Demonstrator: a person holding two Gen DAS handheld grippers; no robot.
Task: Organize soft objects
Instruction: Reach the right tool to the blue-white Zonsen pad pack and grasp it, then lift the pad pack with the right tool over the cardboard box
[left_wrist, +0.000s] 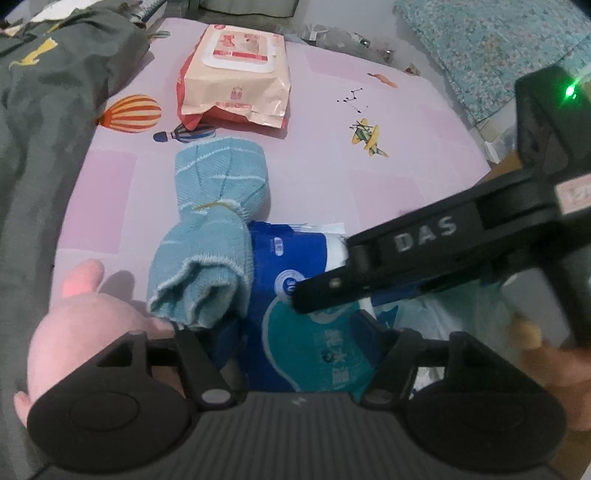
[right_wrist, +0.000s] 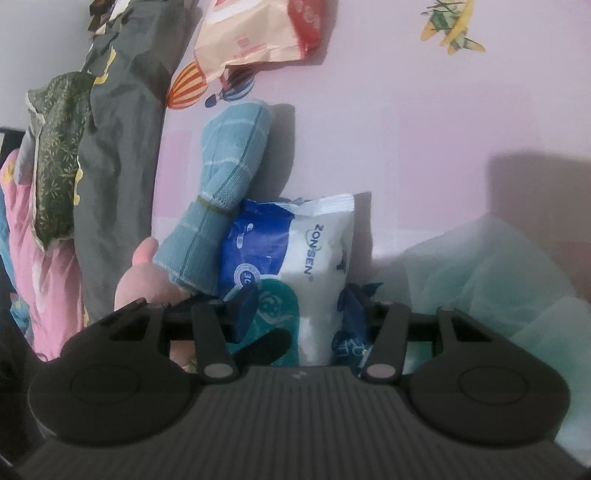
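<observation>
A blue and white wipes pack (left_wrist: 295, 266) (right_wrist: 295, 258) lies on the pink sheet (left_wrist: 369, 147). My right gripper (right_wrist: 299, 314) closes on its near end; it also shows in the left wrist view (left_wrist: 325, 280), reaching in from the right. My left gripper (left_wrist: 291, 347) has its fingers on both sides of the same pack's near part. A rolled light-blue towel (left_wrist: 218, 206) (right_wrist: 225, 177), tied with a band, lies against the pack's left side. A pink plush toy (left_wrist: 85, 325) (right_wrist: 147, 273) sits at the near left.
A beige and red wipes pack (left_wrist: 236, 70) (right_wrist: 258, 33) lies farther back. Grey-green bedding (left_wrist: 44, 110) (right_wrist: 118, 147) fills the left side. A pale teal cloth (right_wrist: 491, 266) lies at the right. A teal patterned pillow (left_wrist: 498, 44) is at the back right.
</observation>
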